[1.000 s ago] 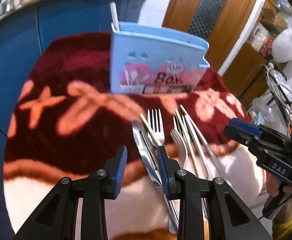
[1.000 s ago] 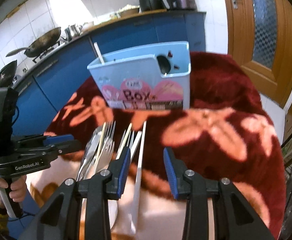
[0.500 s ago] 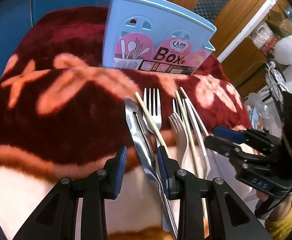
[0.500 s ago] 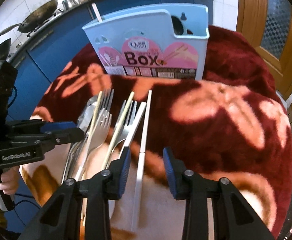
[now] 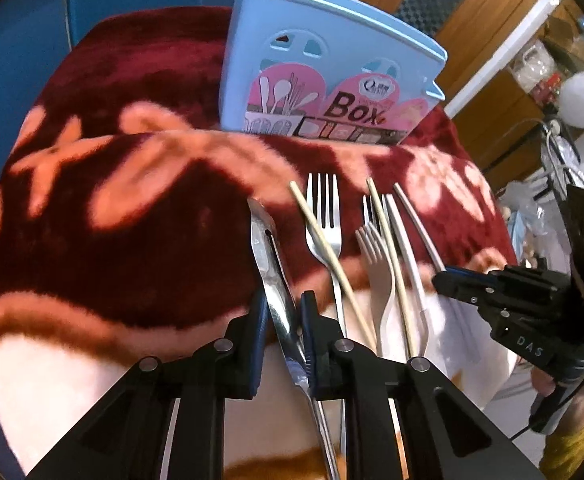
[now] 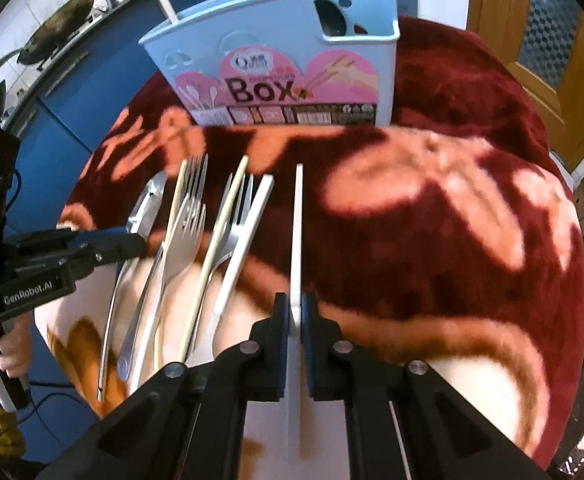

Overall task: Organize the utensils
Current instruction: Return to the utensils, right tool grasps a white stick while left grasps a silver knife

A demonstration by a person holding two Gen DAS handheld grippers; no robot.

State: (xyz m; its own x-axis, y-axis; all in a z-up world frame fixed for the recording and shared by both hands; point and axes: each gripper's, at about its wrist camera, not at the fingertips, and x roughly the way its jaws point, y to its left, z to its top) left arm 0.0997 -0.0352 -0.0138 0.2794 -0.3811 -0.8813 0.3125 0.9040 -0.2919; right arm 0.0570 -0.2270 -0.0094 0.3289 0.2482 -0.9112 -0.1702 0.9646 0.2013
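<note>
Before "Box" holder [image 6: 292, 56], left gripper [image 5: 284, 320] clamps knife [image 5: 270, 264], right gripper [image 6: 296, 316] clamps white chopstick [image 6: 296, 232]

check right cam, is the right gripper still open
No, the right gripper has shut on the white chopstick.

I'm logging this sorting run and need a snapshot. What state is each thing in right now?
Left gripper: shut on the steel knife.
Steel knife: gripped, tip pointing toward the box.
Right gripper: shut on the white chopstick.
White chopstick: gripped, pointing at the box.
Box: upright, one white stick in it.
Forks: lying flat on the cloth, untouched.
Wooden chopsticks: lying across the forks.
</note>
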